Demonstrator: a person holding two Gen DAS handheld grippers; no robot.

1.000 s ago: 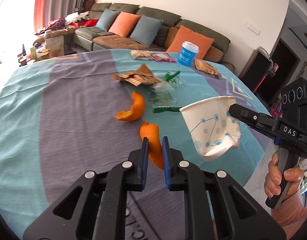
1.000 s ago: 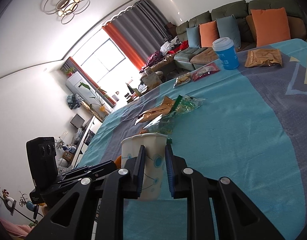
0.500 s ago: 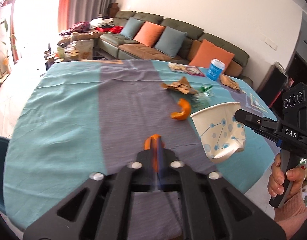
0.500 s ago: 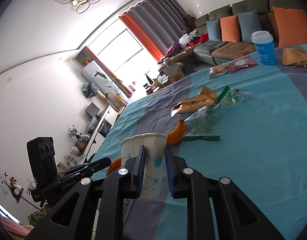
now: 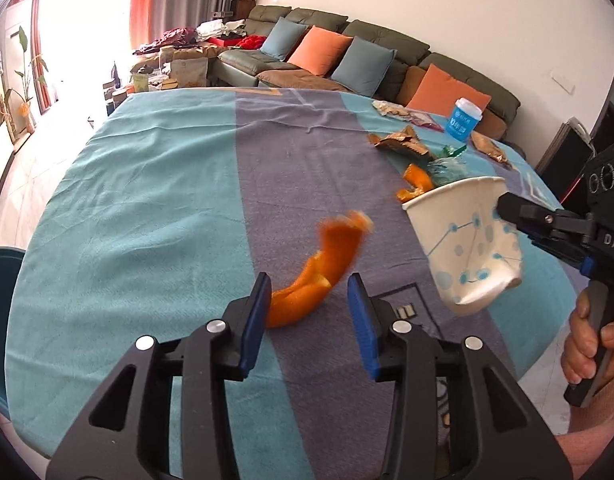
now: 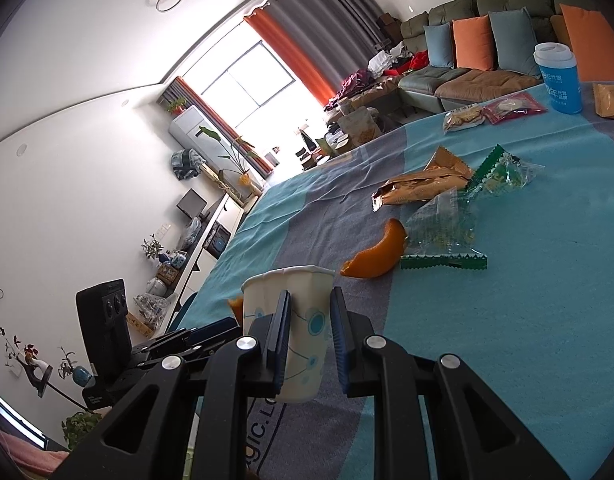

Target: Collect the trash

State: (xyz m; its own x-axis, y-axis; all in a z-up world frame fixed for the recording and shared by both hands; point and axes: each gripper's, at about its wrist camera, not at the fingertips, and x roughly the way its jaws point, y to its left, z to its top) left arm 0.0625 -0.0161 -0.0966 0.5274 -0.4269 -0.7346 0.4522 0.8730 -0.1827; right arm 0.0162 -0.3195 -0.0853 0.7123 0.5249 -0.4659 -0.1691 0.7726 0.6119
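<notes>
Left gripper [image 5: 311, 312] jaws apart, blurry orange peel [image 5: 319, 276] between them, long axis slanting up-right toward paper cup [image 5: 467, 240]. Right gripper [image 6: 309, 344] clamped on cup, mouth tilted toward peel.

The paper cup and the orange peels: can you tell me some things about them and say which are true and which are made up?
1. The right hand-held gripper is shut on the paper cup. True.
2. The left hand-held gripper is clamped shut. False: its jaws stand open, with an orange peel blurred between them.
3. A second orange peel lies on the tablecloth. True.
4. The blue cup has no lid. False: it has a white lid.
5. The paper cup is plain white. False: it has blue dots and lines.
</notes>
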